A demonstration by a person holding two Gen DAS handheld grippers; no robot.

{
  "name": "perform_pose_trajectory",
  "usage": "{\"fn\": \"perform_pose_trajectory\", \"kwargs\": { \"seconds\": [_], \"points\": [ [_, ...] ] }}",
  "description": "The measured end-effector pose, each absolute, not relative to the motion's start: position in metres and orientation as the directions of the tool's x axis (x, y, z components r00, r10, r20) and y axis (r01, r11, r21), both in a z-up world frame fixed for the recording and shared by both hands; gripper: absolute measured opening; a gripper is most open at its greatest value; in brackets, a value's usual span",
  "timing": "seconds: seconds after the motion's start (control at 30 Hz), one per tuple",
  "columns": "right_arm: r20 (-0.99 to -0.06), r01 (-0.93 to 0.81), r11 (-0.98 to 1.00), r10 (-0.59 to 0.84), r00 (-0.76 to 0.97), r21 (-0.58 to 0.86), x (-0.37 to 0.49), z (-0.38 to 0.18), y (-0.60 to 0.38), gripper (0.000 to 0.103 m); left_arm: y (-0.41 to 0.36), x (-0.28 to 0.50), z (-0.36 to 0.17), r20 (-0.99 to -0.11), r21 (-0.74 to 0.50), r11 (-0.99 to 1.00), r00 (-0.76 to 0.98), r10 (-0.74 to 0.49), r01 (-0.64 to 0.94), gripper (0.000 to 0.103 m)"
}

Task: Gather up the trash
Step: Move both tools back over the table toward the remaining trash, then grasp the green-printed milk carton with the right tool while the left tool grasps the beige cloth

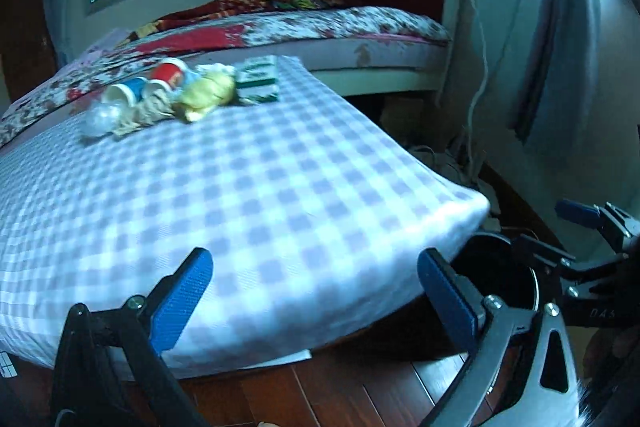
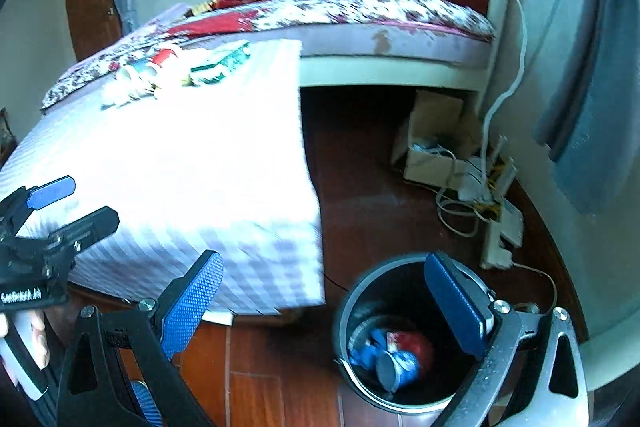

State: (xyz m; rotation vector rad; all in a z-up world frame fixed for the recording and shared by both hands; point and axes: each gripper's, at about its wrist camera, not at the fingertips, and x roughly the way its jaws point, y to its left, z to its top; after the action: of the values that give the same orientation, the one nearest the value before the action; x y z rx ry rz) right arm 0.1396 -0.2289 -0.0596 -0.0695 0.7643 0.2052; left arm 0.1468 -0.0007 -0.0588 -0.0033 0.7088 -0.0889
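Observation:
A pile of trash lies at the far end of the checkered table (image 1: pixel 260 187): a red cup (image 1: pixel 170 73), a blue cup (image 1: pixel 124 93), a yellow wrapper (image 1: pixel 208 95), a clear plastic ball (image 1: pixel 98 119) and a green-white box (image 1: pixel 258 79). The pile also shows in the right wrist view (image 2: pixel 160 71). A black bin (image 2: pixel 400 339) stands on the floor by the table's corner and holds a blue and red can (image 2: pixel 396 355). My left gripper (image 1: pixel 316 299) is open and empty above the table's near edge. My right gripper (image 2: pixel 324 307) is open and empty above the bin.
A bed (image 1: pixel 320 31) with a floral cover and red headboard stands behind the table. A cardboard box (image 2: pixel 432 147), power strips and cables (image 2: pixel 488 211) lie on the wooden floor near the wall. A white cable (image 1: pixel 476 67) hangs down by the headboard.

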Motion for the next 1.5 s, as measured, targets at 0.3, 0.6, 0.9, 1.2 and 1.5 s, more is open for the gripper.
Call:
{"fn": "perform_pose_trajectory", "kwargs": {
  "seconds": [0.3,0.6,0.9,1.2,1.5],
  "points": [
    [-0.69,-0.28,0.96,0.204,0.695,0.002,0.171,-0.042,-0.164,0.102,0.062,0.168,-0.031,-0.618,-0.015,0.999,0.786,0.02,-0.037,0.102],
    [-0.689,-0.321,0.945,0.271,0.672,0.059,0.215,-0.026,-0.119,0.102,0.115,0.186,-0.025,-0.616,-0.03,0.99,0.783,0.088,-0.135,0.102],
    [-0.689,-0.376,0.926,0.293,0.663,0.032,0.27,-0.025,-0.062,0.098,0.157,0.219,-0.042,-0.644,-0.02,0.979,0.751,0.142,-0.202,0.102],
    [-0.741,-0.379,0.925,0.264,0.617,0.014,0.354,-0.042,-0.021,0.092,0.175,0.285,-0.047,-0.66,-0.017,0.98,0.738,0.138,-0.199,0.102],
    [-0.761,-0.371,0.928,0.255,0.597,0.019,0.419,-0.053,-0.01,0.091,0.178,0.356,-0.058,-0.682,-0.02,0.981,0.72,0.128,-0.193,0.102]
  ]
}}
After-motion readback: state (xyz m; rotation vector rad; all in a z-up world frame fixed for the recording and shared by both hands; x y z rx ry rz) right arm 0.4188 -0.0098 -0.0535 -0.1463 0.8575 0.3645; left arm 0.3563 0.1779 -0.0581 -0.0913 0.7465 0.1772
